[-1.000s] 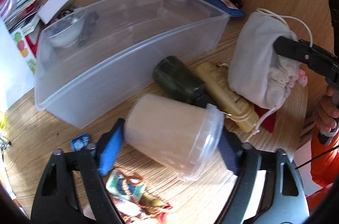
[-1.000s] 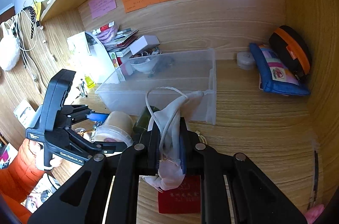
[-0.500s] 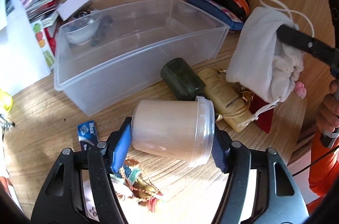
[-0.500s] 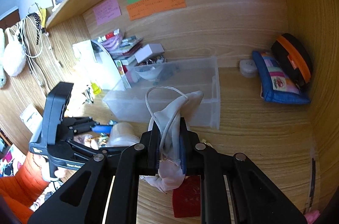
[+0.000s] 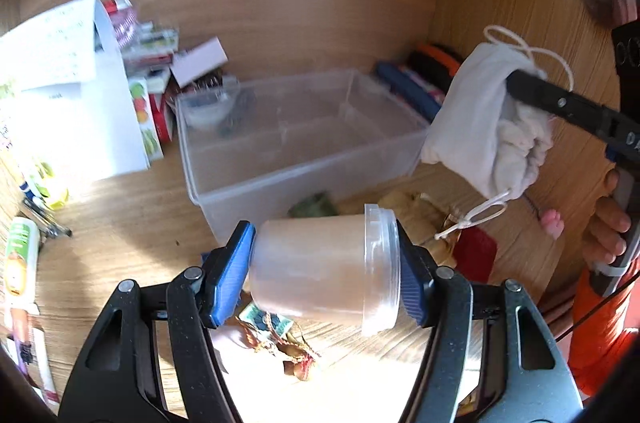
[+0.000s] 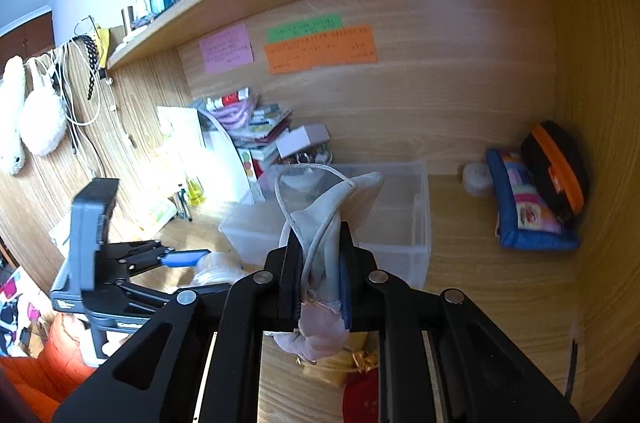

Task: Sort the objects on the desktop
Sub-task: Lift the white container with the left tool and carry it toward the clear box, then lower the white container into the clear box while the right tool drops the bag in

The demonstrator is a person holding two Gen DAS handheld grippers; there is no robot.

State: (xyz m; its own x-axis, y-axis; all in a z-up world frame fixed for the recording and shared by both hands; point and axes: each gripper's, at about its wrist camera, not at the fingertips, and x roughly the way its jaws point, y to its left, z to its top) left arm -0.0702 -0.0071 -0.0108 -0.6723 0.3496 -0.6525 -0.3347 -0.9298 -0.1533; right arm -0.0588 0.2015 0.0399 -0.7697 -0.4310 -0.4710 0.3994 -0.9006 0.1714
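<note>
My left gripper (image 5: 324,263) is shut on a clear lidded plastic tub (image 5: 320,271) with pale contents, held on its side above the desk, base against the left pad and lid against the right. My right gripper (image 6: 320,271) is shut on a white drawstring cloth pouch (image 6: 324,223), which hangs in the air at the right of the left wrist view as the pouch (image 5: 484,119). A clear plastic bin (image 5: 304,147) lies behind both, with a small bowl (image 5: 208,107) in its far left corner. In the right wrist view the bin (image 6: 400,223) sits just past the pouch.
On the desk below lie a dark green jar (image 5: 312,205), a tan packet (image 5: 416,211), a red pouch (image 5: 474,253) and a beaded trinket (image 5: 276,335). A blue pencil case (image 6: 524,207) and black-orange case (image 6: 556,167) sit at the right wall. Books and boxes (image 6: 260,131) pile at the back left.
Both grippers have risen, lifting the tub and the cloth pouch off the desk. The left gripper's jaws closed in on the tub, and it now points more level, showing the back wall notes.
</note>
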